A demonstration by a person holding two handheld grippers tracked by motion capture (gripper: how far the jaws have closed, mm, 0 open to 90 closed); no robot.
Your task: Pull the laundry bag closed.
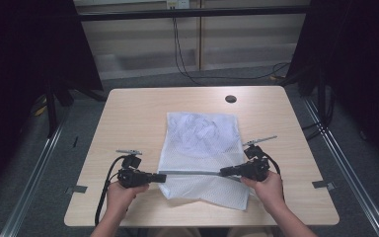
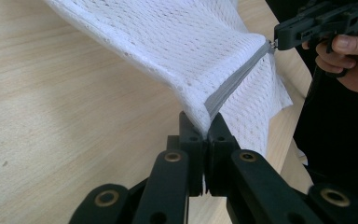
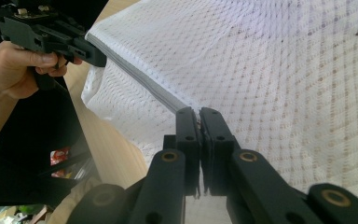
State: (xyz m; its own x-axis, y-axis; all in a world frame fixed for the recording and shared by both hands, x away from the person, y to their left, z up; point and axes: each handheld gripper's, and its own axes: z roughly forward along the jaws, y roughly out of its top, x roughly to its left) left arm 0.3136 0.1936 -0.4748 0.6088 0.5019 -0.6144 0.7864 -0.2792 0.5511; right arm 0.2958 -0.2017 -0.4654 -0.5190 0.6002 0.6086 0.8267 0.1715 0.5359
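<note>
Both hands sat at the bottom of the frame, each working a set of tongs. Left tongs (image 1: 163, 177) were clamped tight on the near-left end of the grey zipper strip (image 1: 192, 173), right tongs (image 1: 223, 172) pinched shut on its other end, so the strip ran taut between them. That white mesh laundry bag (image 1: 200, 143) lay mid-frame on the tabletop (image 1: 133, 113), its near edge lifted a bit. Looked super light and floppy, probably snaggy mesh, so I'd say the stiffer zipper seam was the smart spot to grab, not the netting.
</note>
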